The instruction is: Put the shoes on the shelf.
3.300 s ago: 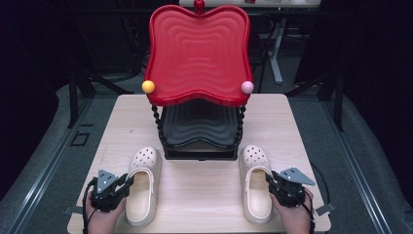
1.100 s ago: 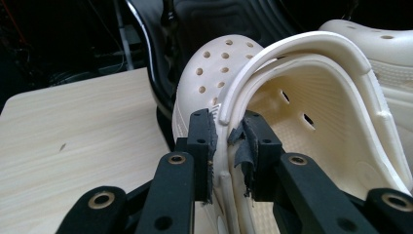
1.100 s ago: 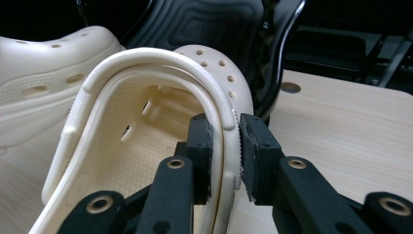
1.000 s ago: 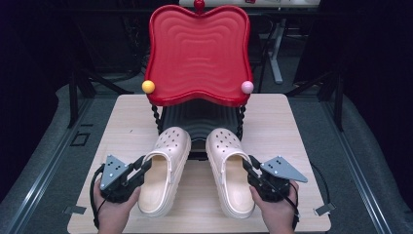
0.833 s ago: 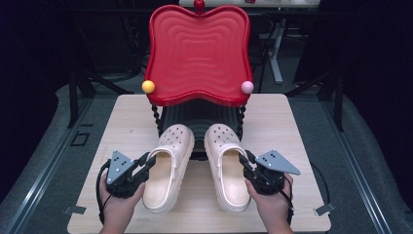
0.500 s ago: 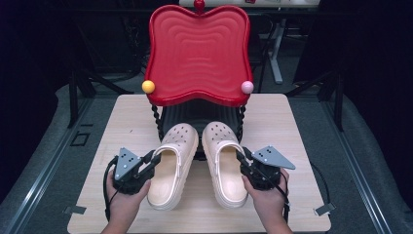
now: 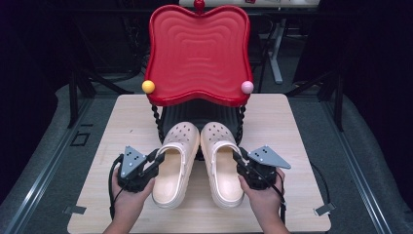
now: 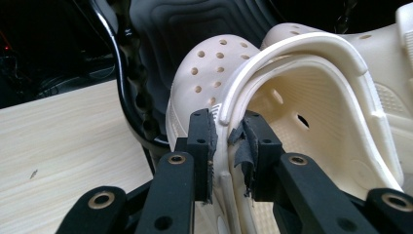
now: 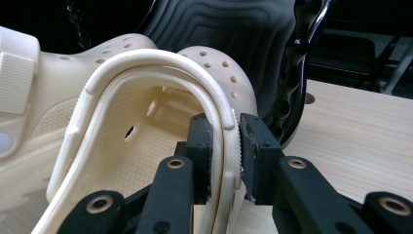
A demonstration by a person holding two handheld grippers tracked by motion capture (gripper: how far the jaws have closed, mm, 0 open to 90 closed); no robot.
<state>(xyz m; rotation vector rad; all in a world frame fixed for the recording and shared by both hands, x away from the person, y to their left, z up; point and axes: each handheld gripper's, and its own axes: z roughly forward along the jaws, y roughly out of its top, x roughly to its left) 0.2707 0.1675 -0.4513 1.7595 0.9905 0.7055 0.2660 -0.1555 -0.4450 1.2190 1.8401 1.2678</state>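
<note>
Two cream clogs lie side by side at the table's middle, toes on the black lower shelf [image 7: 197, 114] of a red and black rack. The left clog [image 7: 174, 163] is pinched at its outer side wall by my left gripper [image 7: 155, 159], which is shut on that wall [image 8: 223, 146]. The right clog [image 7: 222, 161] is held the same way by my right gripper [image 7: 238, 158], shut on its outer wall [image 9: 225, 146]. The left gripper view has the left clog [image 8: 292, 112] close up, and the right gripper view has the right clog [image 9: 146, 126] close up.
The rack's red wavy top tray [image 7: 197, 53] overhangs the clogs' toes, with a yellow ball [image 7: 148, 86] and a pink ball [image 7: 247, 87] at its front corners. Twisted black posts [image 7: 157, 122] stand beside the toes. The wooden table [image 7: 287, 131] has bare room at both sides.
Both clogs have been carried from the table's outer front corners inward and forward, side by side. Their toes now rest on the rack's lower shelf. Both grippers stay shut on them.
</note>
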